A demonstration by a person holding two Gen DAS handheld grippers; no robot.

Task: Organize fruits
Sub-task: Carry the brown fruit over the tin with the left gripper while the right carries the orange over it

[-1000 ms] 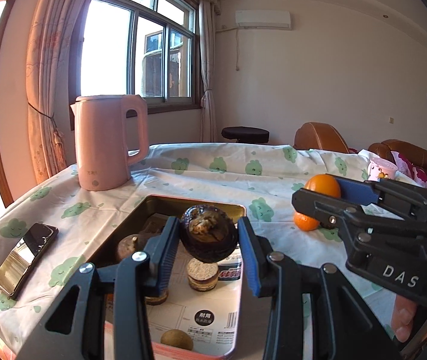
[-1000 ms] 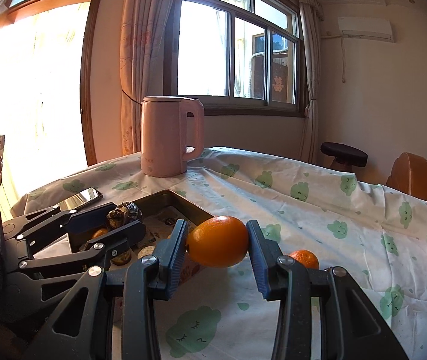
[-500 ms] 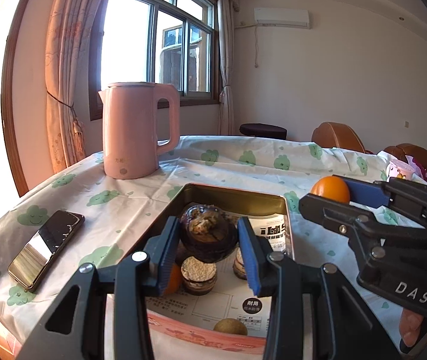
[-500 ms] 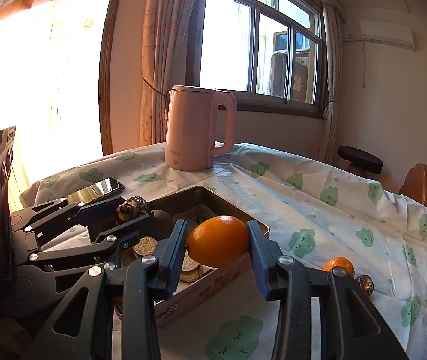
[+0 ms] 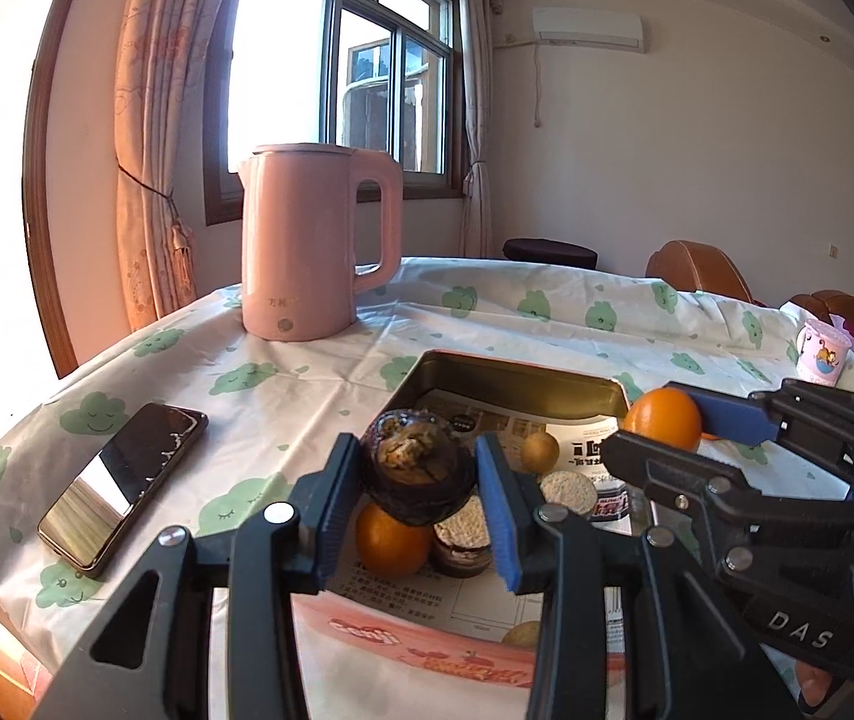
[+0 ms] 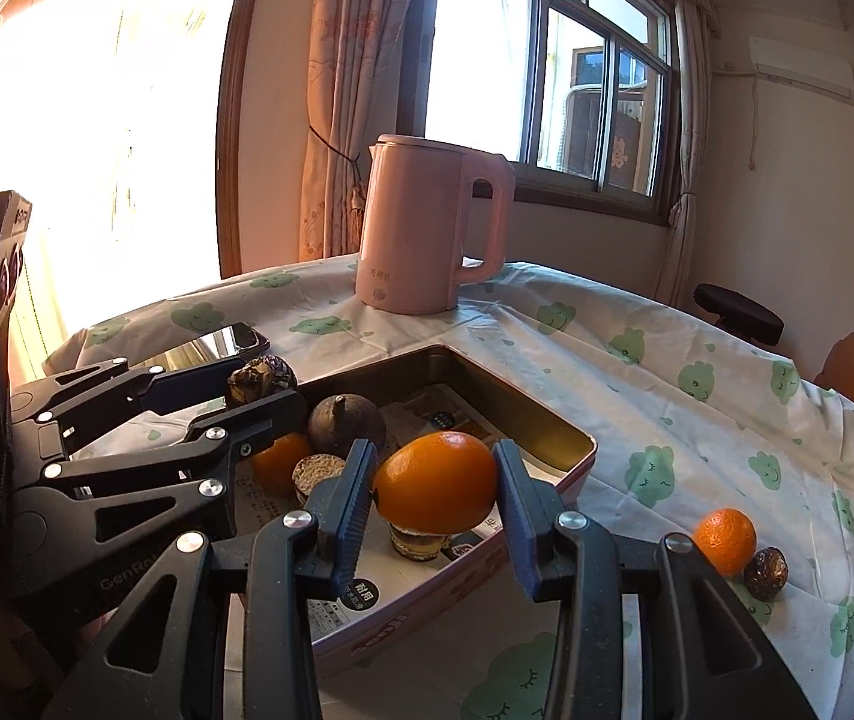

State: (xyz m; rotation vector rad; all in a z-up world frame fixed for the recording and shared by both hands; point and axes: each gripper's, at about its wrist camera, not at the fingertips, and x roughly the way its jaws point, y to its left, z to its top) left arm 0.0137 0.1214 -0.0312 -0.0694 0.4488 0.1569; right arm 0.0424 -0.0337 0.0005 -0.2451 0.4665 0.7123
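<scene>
My left gripper (image 5: 417, 480) is shut on a dark wrinkled fruit (image 5: 417, 471), held above the near left part of the metal tin (image 5: 517, 375). My right gripper (image 6: 436, 489) is shut on an orange (image 6: 436, 483) over the tin's (image 6: 571, 450) near right side. From the left wrist view the right gripper (image 5: 661, 429) shows at the right with that orange (image 5: 664, 417). Inside the tin lie an orange (image 5: 390, 543), a round dark fruit (image 6: 345, 420), small brown fruits (image 5: 539, 450) and cut halves (image 5: 568, 486). The left gripper (image 6: 261, 384) appears at the left of the right wrist view.
A pink kettle (image 5: 312, 246) stands behind the tin. A phone (image 5: 126, 480) lies at the left on the cloud-print tablecloth (image 6: 697, 396). A small orange (image 6: 724, 540) and a dark fruit (image 6: 766, 570) lie on the cloth right of the tin. A pink cup (image 5: 823, 354) stands far right.
Both grippers have moved over the tin with their fruits still held, and sunk a little. The kettle and tin look nearer and larger now.
</scene>
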